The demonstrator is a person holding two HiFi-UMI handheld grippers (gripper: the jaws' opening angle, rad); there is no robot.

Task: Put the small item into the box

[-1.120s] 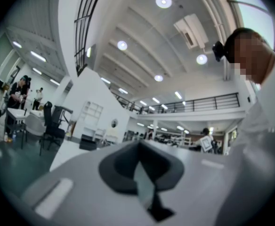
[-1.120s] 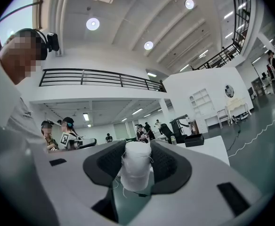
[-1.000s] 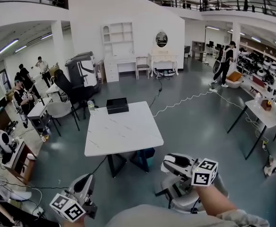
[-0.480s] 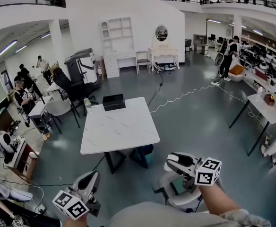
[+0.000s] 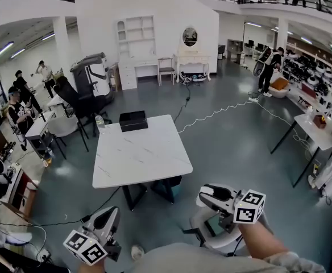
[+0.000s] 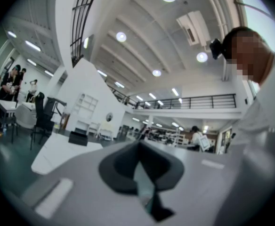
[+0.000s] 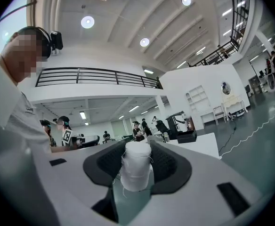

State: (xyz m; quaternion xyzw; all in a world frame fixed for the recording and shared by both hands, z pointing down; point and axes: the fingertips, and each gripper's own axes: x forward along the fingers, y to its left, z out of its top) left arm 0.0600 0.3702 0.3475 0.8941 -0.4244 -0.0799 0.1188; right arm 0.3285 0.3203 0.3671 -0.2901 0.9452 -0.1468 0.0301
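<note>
Both grippers have edged toward the table [image 5: 143, 158] bearing the black box [image 5: 133, 120], still well short: right gripper [image 7: 136, 160] pinches the small item [image 7: 136, 168], seemingly a light, soft roll, mid-body; left gripper [image 6: 140, 160] closed, empty.

Far black box [image 5: 133, 120], inside too small for detail; right forearm [image 5: 262, 244] cut off at bottom edge.

1 table [image 5: 140, 152] mid-frame, 1 black box [image 5: 133, 120] on its far edge. 2 grippers at btm: left gripper [image 5: 112, 214], right gripper [image 5: 203, 194]. 1 small white item [image 7: 136, 166]. 3 ppl [image 5: 17, 110] far left.
</note>
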